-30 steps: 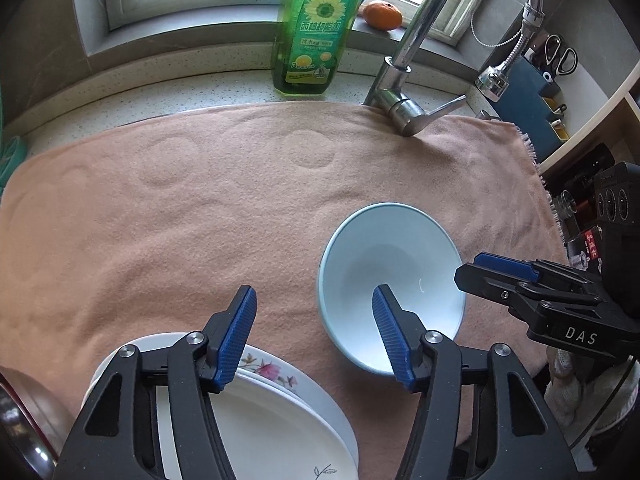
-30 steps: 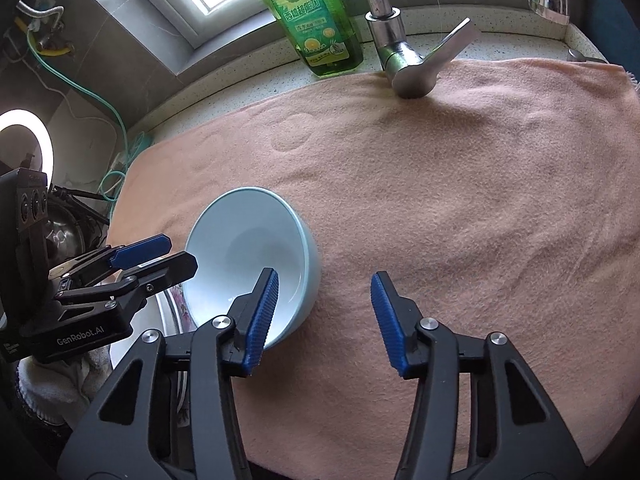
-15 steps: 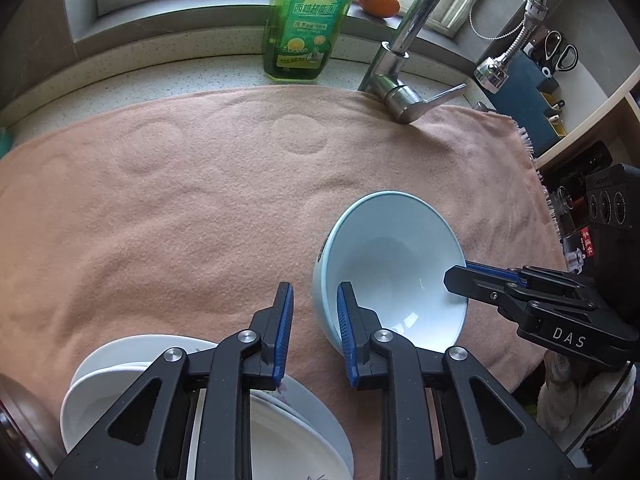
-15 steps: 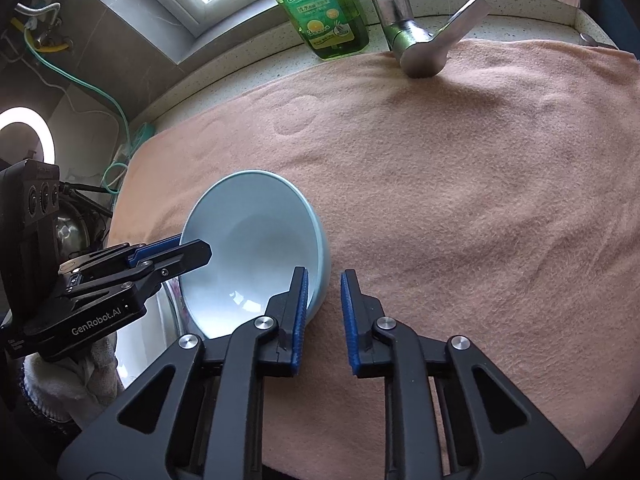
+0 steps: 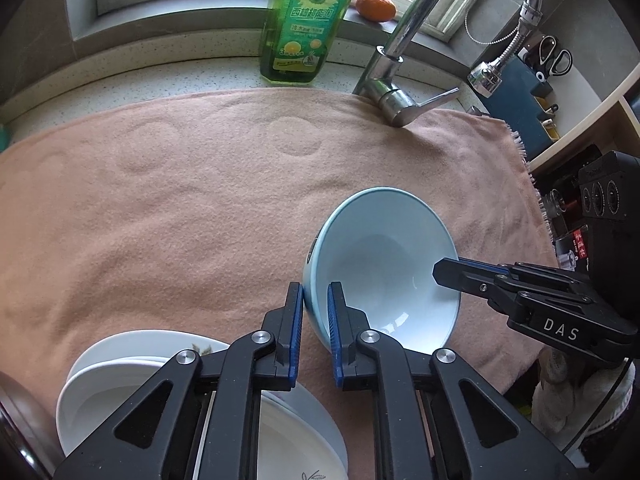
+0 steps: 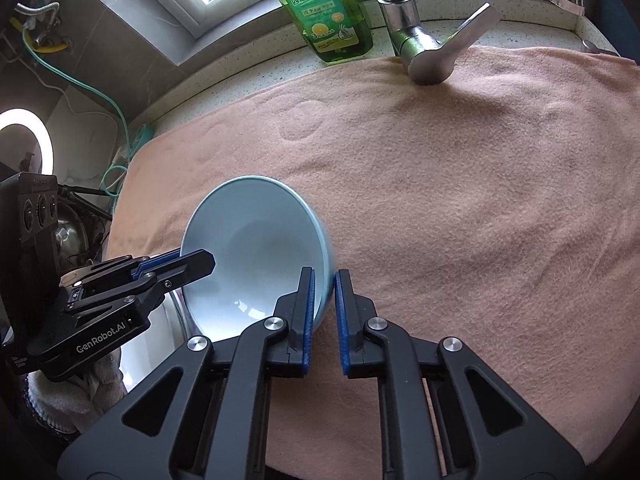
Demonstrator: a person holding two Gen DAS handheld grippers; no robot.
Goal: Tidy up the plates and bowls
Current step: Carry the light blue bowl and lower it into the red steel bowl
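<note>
A light blue bowl [image 5: 380, 264] is held above the peach towel [image 5: 180, 200]. My left gripper [image 5: 315, 312] is shut on its left rim. My right gripper [image 6: 325, 304] is shut on its right rim; the bowl [image 6: 252, 248] also shows in the right wrist view. Each gripper appears in the other's view, the right one [image 5: 452, 270] and the left one [image 6: 196, 262], pinching opposite sides. A stack of white plates [image 5: 120, 376] with a floral print lies below my left gripper at the towel's near left.
A green dish soap bottle [image 5: 306, 20] and a chrome faucet [image 5: 394, 92] stand at the back. An orange [image 5: 375, 6] sits on the windowsill. Scissors and a blue holder [image 5: 536, 92] are at the right. A ring light [image 6: 24, 140] and a cable are at the left.
Both grippers have closed from wide open onto opposite rims of the blue bowl, and the bowl has lifted and tilted slightly off the towel.
</note>
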